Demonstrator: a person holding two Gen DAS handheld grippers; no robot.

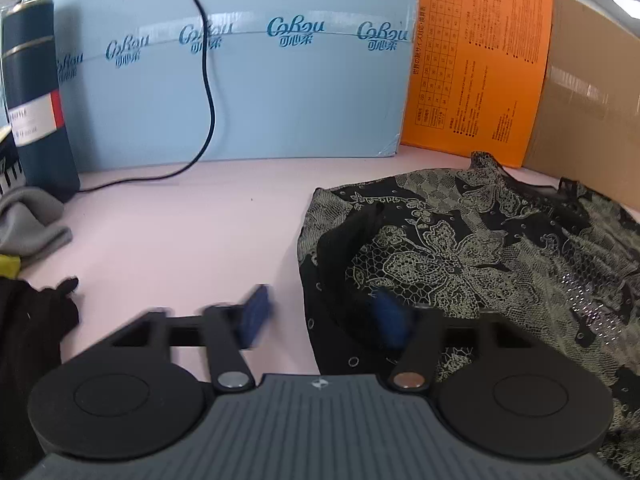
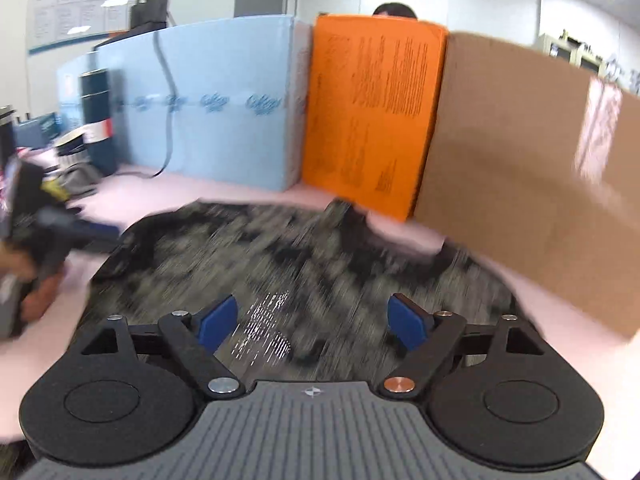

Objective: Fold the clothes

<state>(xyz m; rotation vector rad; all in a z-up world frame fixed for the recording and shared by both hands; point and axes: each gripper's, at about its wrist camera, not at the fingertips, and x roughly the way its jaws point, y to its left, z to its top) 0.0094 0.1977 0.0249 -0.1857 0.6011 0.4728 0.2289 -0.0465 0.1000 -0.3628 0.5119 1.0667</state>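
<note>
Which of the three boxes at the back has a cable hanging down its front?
The light blue box; the orange box and brown box show none.

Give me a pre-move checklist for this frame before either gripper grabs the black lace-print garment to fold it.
1. Left gripper open: ok, jaws spread at the garment's left edge.
2. Right gripper open: ok, above the cloth.
3. Lace-print garment lying flat: not ok, rumpled with raised folds.
4. Black cable clear of garment: ok, trails left on the pink table.
5. Grey cloth apart from garment: ok.
6. Right view sharp: not ok, motion-blurred.
</note>
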